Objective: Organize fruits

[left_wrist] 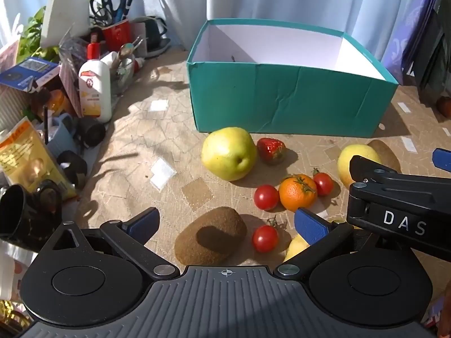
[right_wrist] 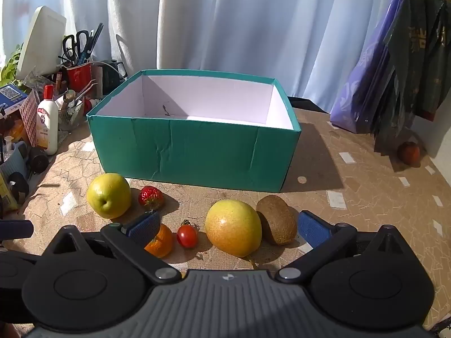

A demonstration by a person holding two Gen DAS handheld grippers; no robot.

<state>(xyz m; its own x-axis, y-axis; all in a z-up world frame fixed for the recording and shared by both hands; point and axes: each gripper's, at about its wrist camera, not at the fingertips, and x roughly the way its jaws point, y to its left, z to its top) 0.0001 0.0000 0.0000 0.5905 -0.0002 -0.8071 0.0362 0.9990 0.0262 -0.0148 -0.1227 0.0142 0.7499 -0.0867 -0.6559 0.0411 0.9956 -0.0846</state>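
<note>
A teal box (left_wrist: 290, 98) with a white inside stands at the back of the table; it also shows in the right wrist view (right_wrist: 197, 152). Before it lie a green apple (left_wrist: 229, 153), a strawberry (left_wrist: 271, 147), an orange (left_wrist: 297, 192), three cherry tomatoes (left_wrist: 266, 197), a kiwi (left_wrist: 210, 236) and a yellow pear (right_wrist: 233, 227) beside a second kiwi (right_wrist: 277, 219). My left gripper (left_wrist: 225, 222) is open and empty, with the near kiwi between its fingers. My right gripper (right_wrist: 229, 225) is open and empty, around the pear and second kiwi.
Clutter lines the left edge: a white bottle (left_wrist: 94, 90), a red cup with scissors (left_wrist: 117, 33), packets and black mugs. Purple and dark bags (right_wrist: 375, 84) stand at the right with a red fruit (right_wrist: 409, 153) beneath. A curtain hangs behind.
</note>
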